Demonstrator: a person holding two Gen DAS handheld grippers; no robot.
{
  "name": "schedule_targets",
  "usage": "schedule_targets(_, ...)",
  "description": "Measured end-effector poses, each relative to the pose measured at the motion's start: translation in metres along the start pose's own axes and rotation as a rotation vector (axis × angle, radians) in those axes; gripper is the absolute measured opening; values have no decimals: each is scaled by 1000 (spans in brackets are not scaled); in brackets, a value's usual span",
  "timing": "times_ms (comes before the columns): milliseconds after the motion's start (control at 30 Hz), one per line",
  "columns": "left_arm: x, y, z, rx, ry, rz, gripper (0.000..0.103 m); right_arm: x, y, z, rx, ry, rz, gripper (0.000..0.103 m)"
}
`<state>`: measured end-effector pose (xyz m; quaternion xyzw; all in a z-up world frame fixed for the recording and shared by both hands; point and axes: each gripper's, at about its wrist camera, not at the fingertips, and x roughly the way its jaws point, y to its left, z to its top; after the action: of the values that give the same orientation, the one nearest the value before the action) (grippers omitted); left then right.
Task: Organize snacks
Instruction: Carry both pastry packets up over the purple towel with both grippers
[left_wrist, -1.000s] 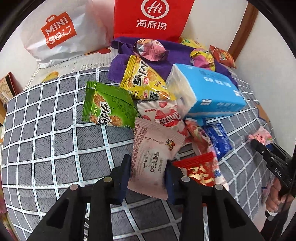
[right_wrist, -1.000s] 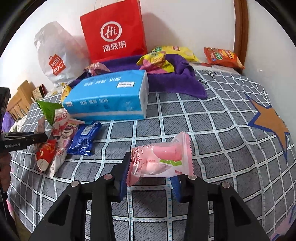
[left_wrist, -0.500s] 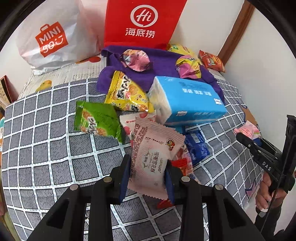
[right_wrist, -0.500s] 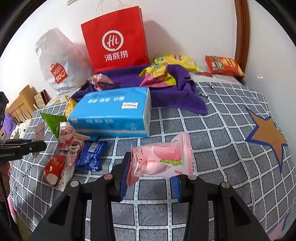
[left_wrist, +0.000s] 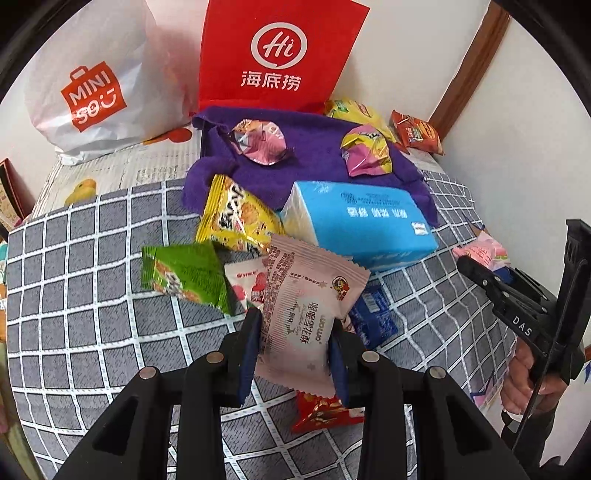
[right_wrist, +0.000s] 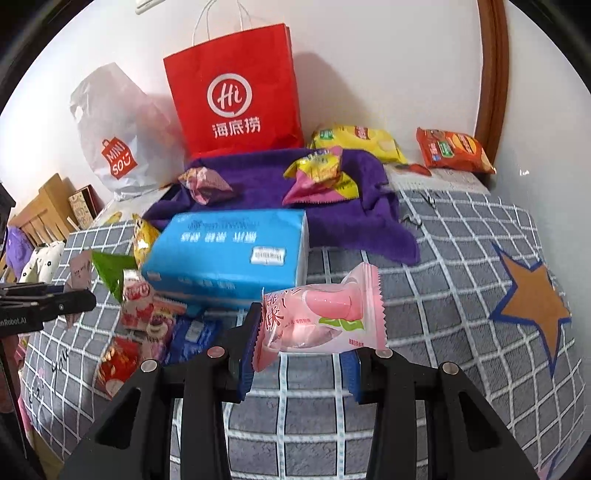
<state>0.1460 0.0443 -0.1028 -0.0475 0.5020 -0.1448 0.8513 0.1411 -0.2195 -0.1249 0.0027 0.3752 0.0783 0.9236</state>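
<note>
My left gripper (left_wrist: 293, 350) is shut on a pale pink snack packet (left_wrist: 306, 310) and holds it above the checked bedspread (left_wrist: 74, 295). My right gripper (right_wrist: 301, 347) is shut on a pink peach candy packet (right_wrist: 325, 314), lifted over the spread; it also shows at the right of the left wrist view (left_wrist: 484, 254). Below the left gripper lie a green packet (left_wrist: 184, 277), a yellow packet (left_wrist: 236, 218), a red packet (left_wrist: 321, 410), a blue packet (left_wrist: 373, 317) and a white-and-red packet (left_wrist: 247, 284). A purple towel (right_wrist: 266, 188) at the back carries two crumpled packets (right_wrist: 321, 177).
A blue tissue pack (right_wrist: 229, 254) lies mid-bed beside the snack pile. A red paper bag (right_wrist: 236, 92) and a white Miniso bag (right_wrist: 114, 140) stand against the wall. Yellow (right_wrist: 354, 142) and orange (right_wrist: 450, 151) chip bags lie at the back right, by the wooden frame.
Both grippers have risen with their packets, so the bed looks farther below. The left gripper's pink packet has come off the pile. The right gripper has come closer to the left.
</note>
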Motion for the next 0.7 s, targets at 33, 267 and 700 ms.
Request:
schedule_targets(33, -1, -1, 2, -1, 0, -3, 32, 0, 1, 3, -1, -4, 2, 39)
schedule_targets(267, -11, -8, 28, -7, -19, -16, 32, 2, 9, 38, -27, -26, 17, 39)
schedule_targets(700, -4, -9, 88, -3, -61, 19, 32, 25, 19, 106, -76, -50, 52, 39)
